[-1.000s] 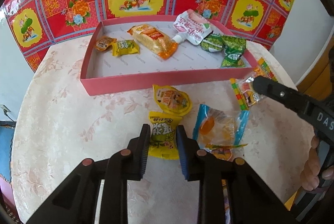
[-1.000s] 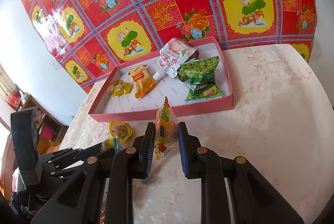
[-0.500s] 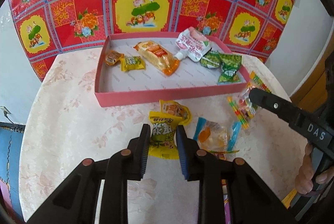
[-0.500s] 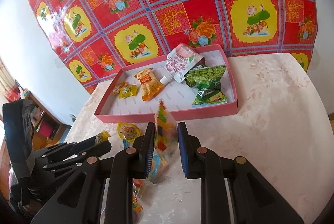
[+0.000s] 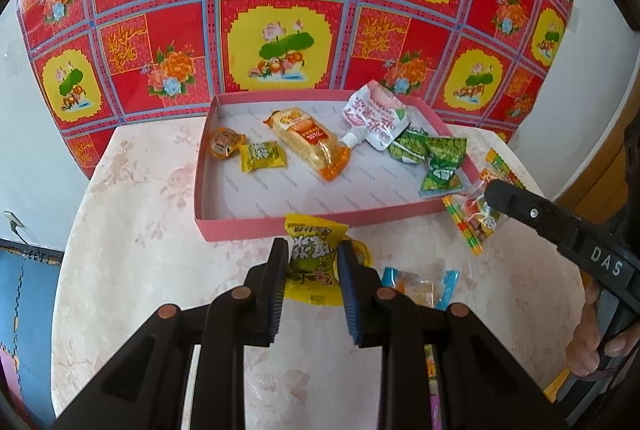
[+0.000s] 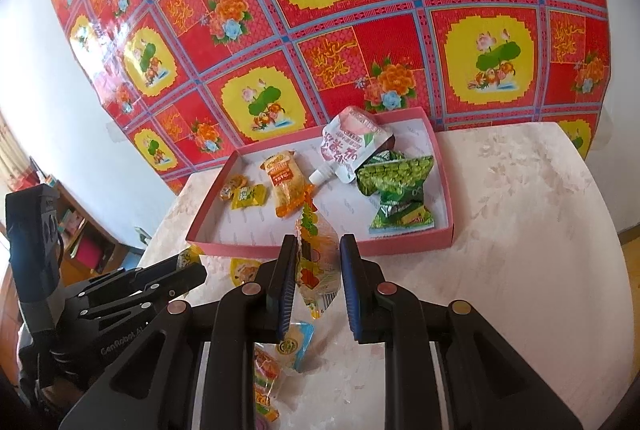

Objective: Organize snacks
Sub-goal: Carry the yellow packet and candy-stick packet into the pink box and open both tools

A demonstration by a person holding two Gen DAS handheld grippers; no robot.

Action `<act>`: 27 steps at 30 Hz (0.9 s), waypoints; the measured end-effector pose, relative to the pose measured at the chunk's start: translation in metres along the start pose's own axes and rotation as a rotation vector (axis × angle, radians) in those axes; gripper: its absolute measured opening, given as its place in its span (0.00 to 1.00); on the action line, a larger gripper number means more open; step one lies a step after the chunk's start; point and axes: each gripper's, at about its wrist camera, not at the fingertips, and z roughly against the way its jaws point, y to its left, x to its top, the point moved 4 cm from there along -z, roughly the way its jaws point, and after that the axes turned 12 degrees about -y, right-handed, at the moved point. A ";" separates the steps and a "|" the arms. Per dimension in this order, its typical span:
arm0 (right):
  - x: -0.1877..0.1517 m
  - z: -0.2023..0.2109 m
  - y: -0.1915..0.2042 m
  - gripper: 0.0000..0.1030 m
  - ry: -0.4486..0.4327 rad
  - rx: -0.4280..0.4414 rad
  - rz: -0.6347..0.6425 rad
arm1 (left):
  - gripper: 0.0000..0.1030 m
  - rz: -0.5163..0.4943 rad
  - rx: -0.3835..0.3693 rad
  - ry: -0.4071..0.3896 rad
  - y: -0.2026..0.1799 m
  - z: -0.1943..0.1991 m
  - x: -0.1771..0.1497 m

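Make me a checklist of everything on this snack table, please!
Surface: round pale floral table.
Job's things: pink tray holds six snacks, among them a white pouch; loose snacks lie on the table.
Clutter: nothing seen.
Grippers: left tongs shut on a yellow packet; right tongs shut on a clear candy bag.
Cables: nothing seen.
Surroundings: red floral cloth on the wall.

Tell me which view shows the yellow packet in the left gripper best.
The left wrist view: the yellow packet faces the camera between the left gripper's closed pads, print visible. The right wrist view shows only a yellow corner poking past that gripper's tip.
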 end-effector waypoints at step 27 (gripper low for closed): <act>0.029 -0.039 0.008 0.22 0.002 0.016 0.033 | 0.25 0.001 0.025 0.014 0.017 -0.049 0.029</act>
